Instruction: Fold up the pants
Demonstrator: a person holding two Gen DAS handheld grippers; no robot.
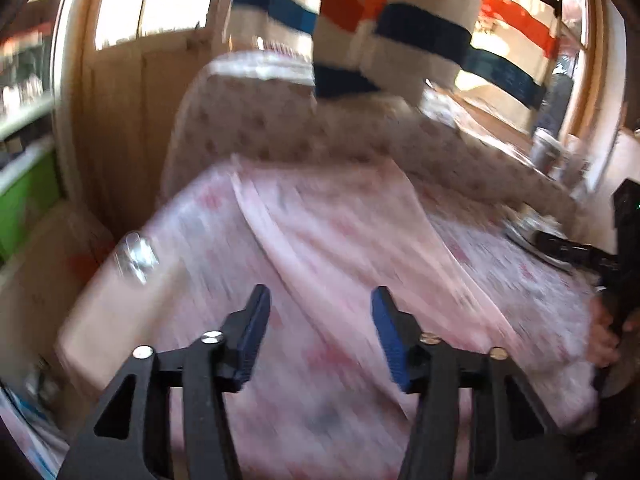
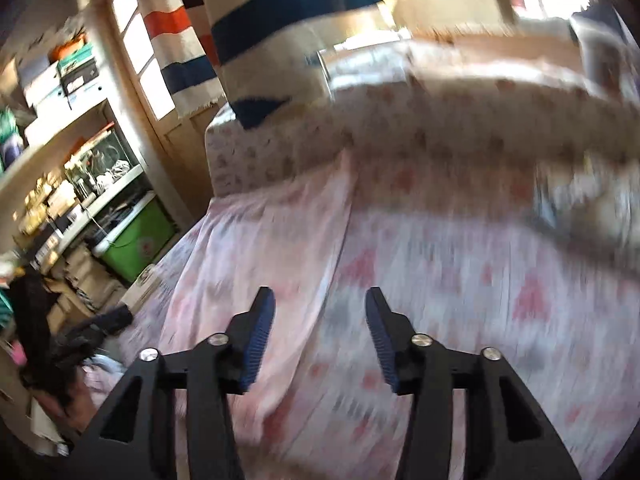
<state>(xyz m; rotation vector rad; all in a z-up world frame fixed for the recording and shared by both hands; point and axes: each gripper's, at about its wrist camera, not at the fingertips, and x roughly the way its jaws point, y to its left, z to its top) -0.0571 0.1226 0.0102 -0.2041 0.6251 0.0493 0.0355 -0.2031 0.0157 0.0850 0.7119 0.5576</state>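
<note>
Pale pink pants point(image 1: 320, 224) lie spread on a bed with a pink patterned sheet point(image 1: 500, 264); both views are blurred by motion. My left gripper point(image 1: 320, 292) hovers over the pants, open, with nothing between its blue pads. In the right wrist view the pants point(image 2: 260, 264) lie left of centre on the sheet point(image 2: 500, 280), and my right gripper point(image 2: 319, 292) hangs above their edge, open and empty. The right gripper point(image 1: 580, 250) and the hand point(image 1: 604, 340) holding it also show at the right edge of the left wrist view.
A striped white, orange and blue cloth point(image 1: 400, 20) hangs over the far end of the bed. Shelves with boxes and a green bin point(image 2: 136, 240) stand to the left, by a wooden door point(image 1: 132, 92). A metal can point(image 1: 544, 148) stands at the far right.
</note>
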